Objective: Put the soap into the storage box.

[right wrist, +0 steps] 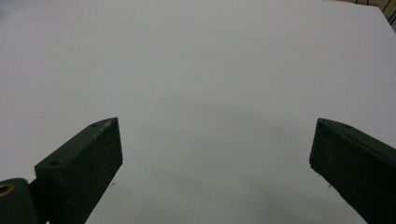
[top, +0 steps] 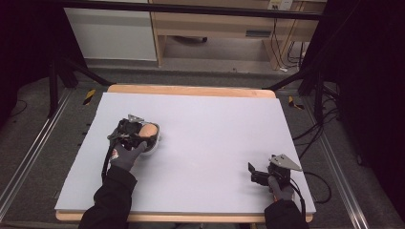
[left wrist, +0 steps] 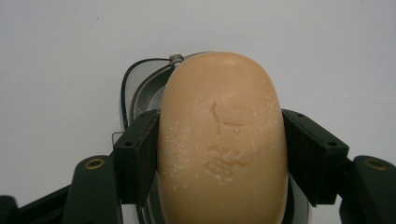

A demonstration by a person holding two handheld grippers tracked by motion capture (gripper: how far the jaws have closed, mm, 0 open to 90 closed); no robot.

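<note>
High view: your left gripper point(top: 143, 135) sits at the left-middle of the pale table cover point(top: 205, 124), and its jaws are largely masked by your gloved left hand point(top: 125, 155) and by the tan soap bar point(top: 149, 130) they carry. A sliver of the metal soap dish point(top: 155, 141) shows under and beside the bar; whether bar and dish touch cannot be settled from here. Your right gripper point(top: 252, 171) rests near the front right corner of the cover, well apart from the soap, its black jaws pointing toward the middle of the table; your right sleeve is cut off by the bottom edge.

Left gripper view: you have the soap bar point(left wrist: 222, 140) clamped, both pads pressed flat against its long sides, jaws partly closed to the bar's width. The near end of the bar runs out of frame at the bottom. The dish point(left wrist: 142, 91) lies behind and beneath it, most of it hidden; a curved rim and a small knob at the top are all that can be read. A stamped mark sits on the bar's upper face, too worn and shallow to read as letters. White flecks dot the surface.

Right gripper view: your right gripper point(right wrist: 217, 149) stands released, jaws spread wide over bare cover, nothing between or against them. Both jaw bases are cut off by the frame edges
</note>
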